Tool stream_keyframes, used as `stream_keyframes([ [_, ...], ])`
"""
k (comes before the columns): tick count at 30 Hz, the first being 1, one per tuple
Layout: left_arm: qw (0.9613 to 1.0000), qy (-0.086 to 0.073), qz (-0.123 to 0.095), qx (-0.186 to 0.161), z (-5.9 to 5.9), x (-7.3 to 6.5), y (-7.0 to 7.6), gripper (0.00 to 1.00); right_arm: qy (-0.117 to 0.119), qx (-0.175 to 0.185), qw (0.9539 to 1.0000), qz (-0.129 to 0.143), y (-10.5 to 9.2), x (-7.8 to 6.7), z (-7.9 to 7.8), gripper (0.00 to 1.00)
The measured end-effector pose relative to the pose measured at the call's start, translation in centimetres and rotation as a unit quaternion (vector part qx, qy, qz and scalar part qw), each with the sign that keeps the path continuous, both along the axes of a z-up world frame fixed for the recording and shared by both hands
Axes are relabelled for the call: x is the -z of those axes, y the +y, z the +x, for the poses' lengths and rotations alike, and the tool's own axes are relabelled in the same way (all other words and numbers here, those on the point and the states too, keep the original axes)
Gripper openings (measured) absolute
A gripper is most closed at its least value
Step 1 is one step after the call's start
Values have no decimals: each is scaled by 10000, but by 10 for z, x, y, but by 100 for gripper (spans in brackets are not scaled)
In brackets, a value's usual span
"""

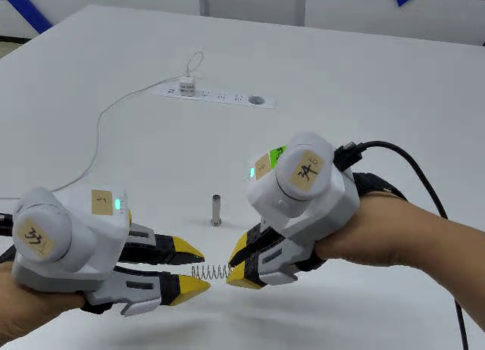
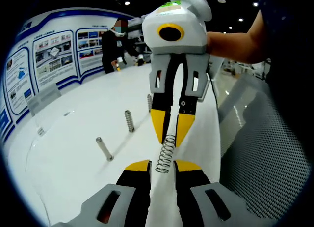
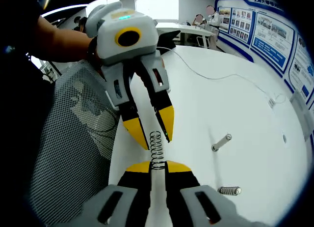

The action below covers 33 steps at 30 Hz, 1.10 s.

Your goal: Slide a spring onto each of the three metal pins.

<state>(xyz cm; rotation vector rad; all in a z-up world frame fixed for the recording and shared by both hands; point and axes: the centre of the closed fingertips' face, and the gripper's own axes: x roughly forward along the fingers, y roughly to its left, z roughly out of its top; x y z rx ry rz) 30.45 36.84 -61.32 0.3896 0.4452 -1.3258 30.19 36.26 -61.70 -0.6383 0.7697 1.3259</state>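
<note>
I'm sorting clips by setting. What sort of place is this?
Probably an exhibition hall or showroom rather than a workshop. Blue-trimmed display boards line the wall, the work sits on a big white table with a power strip on it, and a person stands in the background.

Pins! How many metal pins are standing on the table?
3. In the left gripper view: a bare pin nearest, a spring-covered pin behind it, and a third pin farthest back.
</note>
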Motion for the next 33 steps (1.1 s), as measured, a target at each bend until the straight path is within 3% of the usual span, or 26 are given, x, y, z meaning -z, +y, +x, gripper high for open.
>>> stream_keyframes([
  [11,10000,-89,12,-19,3,0,1,13,-142,-49,9998,93,6,-19,1,11],
  [33,9999,-64,-129,-39,4,-6,-3,11,-460,-48,9953,853,34,-57,3,11],
])
